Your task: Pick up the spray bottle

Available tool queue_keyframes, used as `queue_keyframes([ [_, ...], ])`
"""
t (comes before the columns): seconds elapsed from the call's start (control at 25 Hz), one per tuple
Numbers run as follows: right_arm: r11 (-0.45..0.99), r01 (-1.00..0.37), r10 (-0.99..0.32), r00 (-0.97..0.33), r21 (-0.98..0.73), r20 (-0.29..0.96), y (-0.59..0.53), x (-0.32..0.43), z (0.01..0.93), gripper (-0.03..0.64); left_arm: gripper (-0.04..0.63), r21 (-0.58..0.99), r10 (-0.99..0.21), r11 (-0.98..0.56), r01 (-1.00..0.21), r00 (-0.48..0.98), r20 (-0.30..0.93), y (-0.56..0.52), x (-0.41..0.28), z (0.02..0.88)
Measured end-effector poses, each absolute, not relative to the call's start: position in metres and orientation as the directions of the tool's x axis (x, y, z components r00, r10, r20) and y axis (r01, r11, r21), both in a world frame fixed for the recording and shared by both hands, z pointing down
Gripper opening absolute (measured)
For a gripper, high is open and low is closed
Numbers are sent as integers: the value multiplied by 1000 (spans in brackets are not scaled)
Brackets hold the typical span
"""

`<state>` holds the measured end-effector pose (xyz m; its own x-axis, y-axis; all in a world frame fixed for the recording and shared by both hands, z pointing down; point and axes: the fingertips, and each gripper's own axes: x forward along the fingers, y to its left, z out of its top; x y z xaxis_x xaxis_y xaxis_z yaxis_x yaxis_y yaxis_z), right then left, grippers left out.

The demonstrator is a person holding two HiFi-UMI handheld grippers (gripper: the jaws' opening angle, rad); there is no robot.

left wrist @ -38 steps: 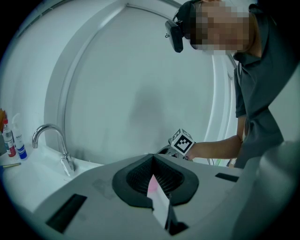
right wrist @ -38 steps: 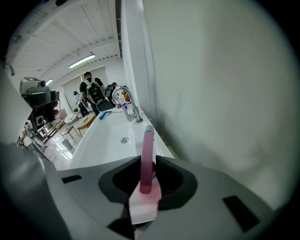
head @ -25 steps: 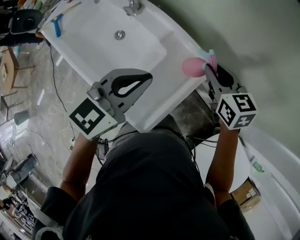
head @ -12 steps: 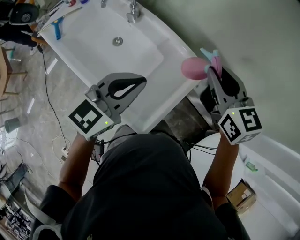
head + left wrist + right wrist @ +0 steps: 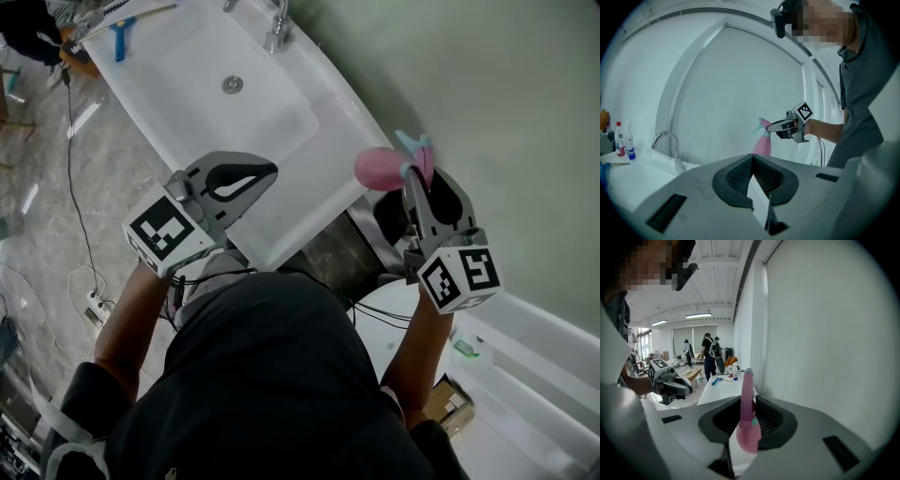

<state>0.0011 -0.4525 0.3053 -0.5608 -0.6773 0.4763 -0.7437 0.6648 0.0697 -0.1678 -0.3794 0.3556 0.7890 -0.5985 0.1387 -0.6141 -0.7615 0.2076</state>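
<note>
**A:** Where is the pink spray bottle?

**B:** It sits between the jaws of the right gripper. They clamp its neck just under the teal trigger head. In the right gripper view the pink body fills the gap, with both pads pressed against it.

**A:** How does it sit in that grip?

**B:** Seen from the left gripper view it is upright, with the body hanging below the jaws and the nozzle pointing away from the person. Its base is hidden there.

**A:** And its surroundings?

**B:** It is close to the pale wall, just past the right end of the white sink.

**A:** What about the other hand?

**B:** The left gripper hovers by the sink's front edge, well apart from the bottle. Its jaws are closed tip to tip on nothing. The faucet and drain lie farther off.
</note>
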Motion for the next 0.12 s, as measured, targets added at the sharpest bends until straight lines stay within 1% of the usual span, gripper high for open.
queue_keyframes([
  [0.12, 661, -748, -676, -558, 61, 482, -444, -3, 308, 92, 3, 209, -591, -764, -610, 792, 152, -372, -172, 360],
])
